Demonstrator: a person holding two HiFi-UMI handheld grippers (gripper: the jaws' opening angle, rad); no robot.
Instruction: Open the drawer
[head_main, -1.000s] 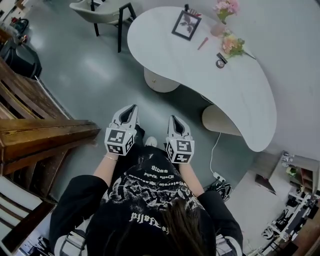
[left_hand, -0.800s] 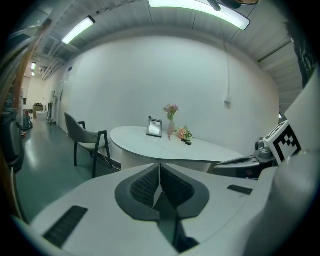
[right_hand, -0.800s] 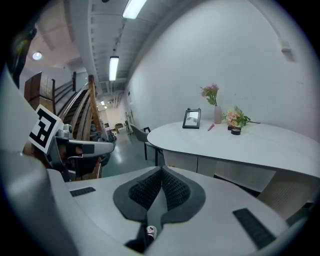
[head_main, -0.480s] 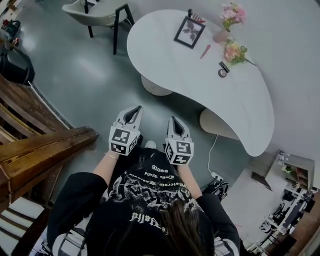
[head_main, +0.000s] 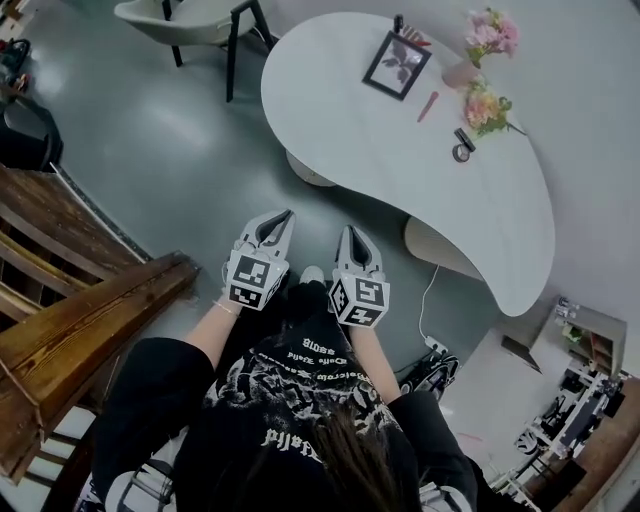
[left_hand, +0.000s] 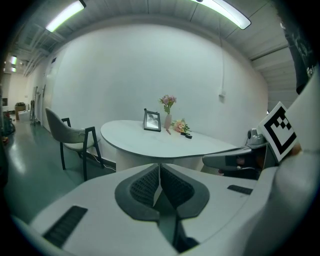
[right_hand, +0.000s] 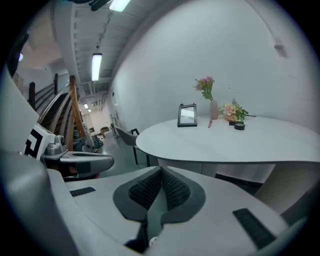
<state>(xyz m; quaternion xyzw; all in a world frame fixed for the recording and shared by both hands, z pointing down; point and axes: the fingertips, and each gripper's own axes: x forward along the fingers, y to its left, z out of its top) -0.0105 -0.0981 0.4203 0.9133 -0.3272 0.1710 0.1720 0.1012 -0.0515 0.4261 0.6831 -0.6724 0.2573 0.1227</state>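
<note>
Left gripper (head_main: 284, 214) and right gripper (head_main: 350, 231), ribbed pads (left_hand: 145, 188) pressed together, empty, before smooth white kidney-shaped table (head_main: 340, 110)

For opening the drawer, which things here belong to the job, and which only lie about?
Job: left claw, shut; right claw, shut; white table, perhaps (no drawer shows yet).
Lying about: picture frame, pink vase, flower bunch, chair, wooden stairs.

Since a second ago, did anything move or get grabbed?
The left hand-held gripper and right hand-held gripper edged forward together toward the white table, and the wooden stairs slid down-left in the head view. Nothing was grabbed. Both stay shut and empty, side by side.
</note>
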